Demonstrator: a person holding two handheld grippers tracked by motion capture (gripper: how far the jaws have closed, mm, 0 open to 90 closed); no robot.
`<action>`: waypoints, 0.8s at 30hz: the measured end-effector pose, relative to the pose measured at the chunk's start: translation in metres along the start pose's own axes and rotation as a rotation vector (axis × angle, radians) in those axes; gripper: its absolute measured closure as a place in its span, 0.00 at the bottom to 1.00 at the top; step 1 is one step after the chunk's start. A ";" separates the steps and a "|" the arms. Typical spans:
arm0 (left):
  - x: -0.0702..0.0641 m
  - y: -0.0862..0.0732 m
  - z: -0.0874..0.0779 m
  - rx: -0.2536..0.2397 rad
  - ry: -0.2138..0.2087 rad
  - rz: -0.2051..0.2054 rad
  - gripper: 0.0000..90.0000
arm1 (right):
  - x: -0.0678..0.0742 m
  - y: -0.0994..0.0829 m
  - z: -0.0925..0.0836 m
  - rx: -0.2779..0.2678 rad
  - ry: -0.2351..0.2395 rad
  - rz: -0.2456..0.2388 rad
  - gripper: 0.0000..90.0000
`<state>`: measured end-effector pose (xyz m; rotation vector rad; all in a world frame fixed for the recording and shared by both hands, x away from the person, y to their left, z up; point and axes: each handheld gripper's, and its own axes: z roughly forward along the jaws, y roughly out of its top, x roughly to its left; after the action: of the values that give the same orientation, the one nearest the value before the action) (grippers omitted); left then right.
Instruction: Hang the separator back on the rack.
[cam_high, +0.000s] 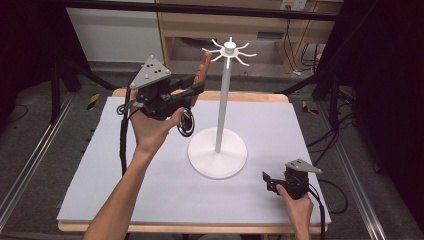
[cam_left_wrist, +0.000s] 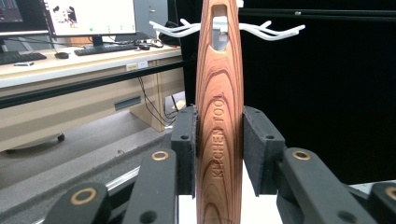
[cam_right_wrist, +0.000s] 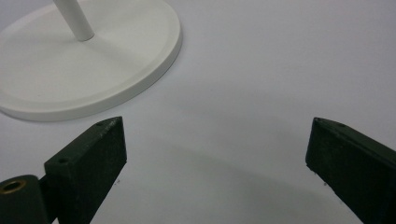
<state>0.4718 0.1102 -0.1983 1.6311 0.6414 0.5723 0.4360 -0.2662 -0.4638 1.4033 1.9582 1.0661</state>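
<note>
Wood grain runs up the kitchen tool (cam_left_wrist: 219, 121) that the left gripper (cam_high: 192, 90) clamps by its handle, both pads pressed flat against the sides. In the left gripper view the handle stands upright between the 2 jaws, stamped KITCHEN TOOL, with a long hanging slot near its tip; its lower end is cut off by the bottom of that view. In the high view the tool is held in the air above the far left part of the bench (cam_high: 100, 180), its brown tip pointing up toward the hook crown of the white stand (cam_high: 218, 150). A dark round part with a metal ring hangs below the hand, too small to make out clearly, and the palm hides where it joins the handle. Through the slot, the stand's hooks (cam_left_wrist: 275, 31) show just behind the tip; whether tip and hooks touch cannot be told.

The stand sits near the middle of the bench, with 1 thin pole on a round base. The right gripper (cam_high: 270, 181) rests low near the near right corner, its jaws spread wide with nothing between them, bare bench surface below and the stand's base (cam_right_wrist: 93, 60) just beyond its left jaw.
</note>
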 end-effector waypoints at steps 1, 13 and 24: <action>0.000 0.000 0.000 0.000 -0.002 0.000 0.75 | 0.000 0.000 0.000 -0.001 -0.001 0.000 0.06; -0.002 -0.003 0.010 0.011 0.002 0.001 0.75 | 0.000 0.000 0.000 -0.002 0.001 0.006 0.06; -0.004 -0.008 0.016 0.017 0.006 0.001 0.75 | 0.000 0.000 -0.001 -0.003 0.004 0.013 0.06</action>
<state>0.4791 0.0975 -0.2090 1.6462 0.6511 0.5740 0.4353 -0.2668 -0.4627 1.4158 1.9516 1.0777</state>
